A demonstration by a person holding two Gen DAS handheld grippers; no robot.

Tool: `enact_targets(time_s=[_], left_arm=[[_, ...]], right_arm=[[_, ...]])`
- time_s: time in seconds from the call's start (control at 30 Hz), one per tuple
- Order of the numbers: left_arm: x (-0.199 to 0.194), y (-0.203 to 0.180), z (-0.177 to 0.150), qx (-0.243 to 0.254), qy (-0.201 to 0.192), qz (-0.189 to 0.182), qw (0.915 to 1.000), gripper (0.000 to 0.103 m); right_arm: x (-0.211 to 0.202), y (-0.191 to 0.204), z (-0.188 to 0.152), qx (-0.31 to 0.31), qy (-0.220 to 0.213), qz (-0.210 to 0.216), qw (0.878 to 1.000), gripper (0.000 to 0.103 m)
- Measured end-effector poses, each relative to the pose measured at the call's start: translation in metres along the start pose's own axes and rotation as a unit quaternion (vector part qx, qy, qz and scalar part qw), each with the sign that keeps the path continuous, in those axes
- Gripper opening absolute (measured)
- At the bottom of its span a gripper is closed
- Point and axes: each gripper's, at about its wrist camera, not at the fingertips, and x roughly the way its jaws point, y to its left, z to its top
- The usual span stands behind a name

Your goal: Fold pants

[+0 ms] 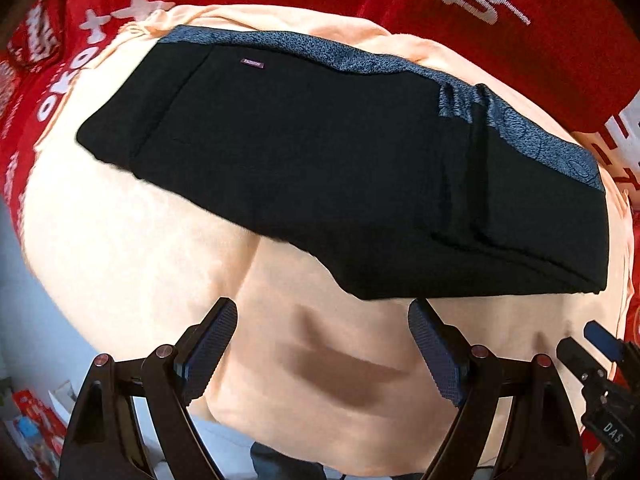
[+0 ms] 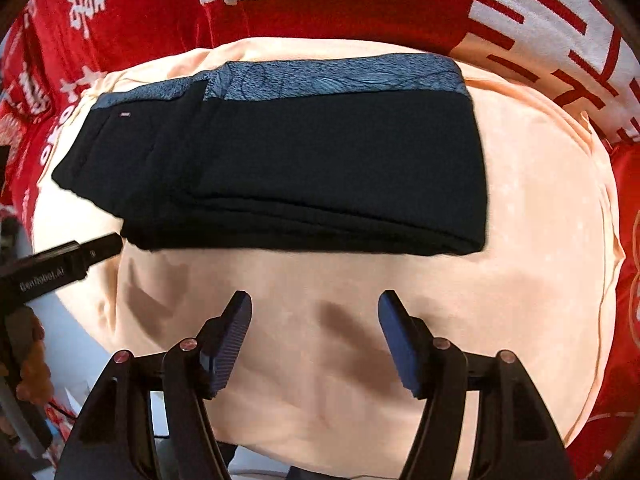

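The black pants [image 2: 280, 168] lie folded on a peach cloth [image 2: 540, 240] over red bedding [image 2: 360, 4]; both the left gripper [image 1: 322, 344] and right gripper [image 2: 314, 332] hang released above bare cloth; only the right view shows the left gripper beside the pants' near-left corner

You are looking at black pants [image 1: 328, 168] lying folded into a flat, layered rectangle across the upper middle of both frames, blue-grey patterned waistband lining [image 2: 336, 76] showing along the far edge, a small label near the upper left.
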Motion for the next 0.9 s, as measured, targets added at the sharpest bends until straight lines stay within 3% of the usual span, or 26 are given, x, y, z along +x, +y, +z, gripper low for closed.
enact_targets(time_s=[0.23,0.4,0.57,0.67,0.8,0.9], left_arm=[[0.006,0.056,0.024,0.007,0.008,-0.019,0.9998,0.088],[0.008,0.116,0.050,-0.008,0.003,-0.005,1.0000,0.088],[0.015,0.162,0.065,-0.044,0.000,-0.014,0.9989,0.088],[0.021,0.176,0.070,-0.061,-0.001,-0.022,0.9979,0.096],[0.031,0.184,0.075,-0.084,0.006,-0.034,0.9959,0.096],[0.035,0.192,0.081,-0.093,0.010,-0.036,0.9949,0.096]], right_arm=[[0.010,0.068,0.012,0.008,0.009,-0.009,1.000,0.070],[0.025,0.110,0.034,-0.009,0.008,-0.022,1.000,0.072],[0.033,0.126,0.055,-0.017,-0.008,-0.068,0.998,0.073],[0.042,0.125,0.065,-0.011,-0.005,-0.092,0.996,0.080],[0.062,0.113,0.072,0.023,0.027,-0.083,0.996,0.082],[0.070,0.117,0.075,0.015,0.032,-0.096,0.995,0.085]])
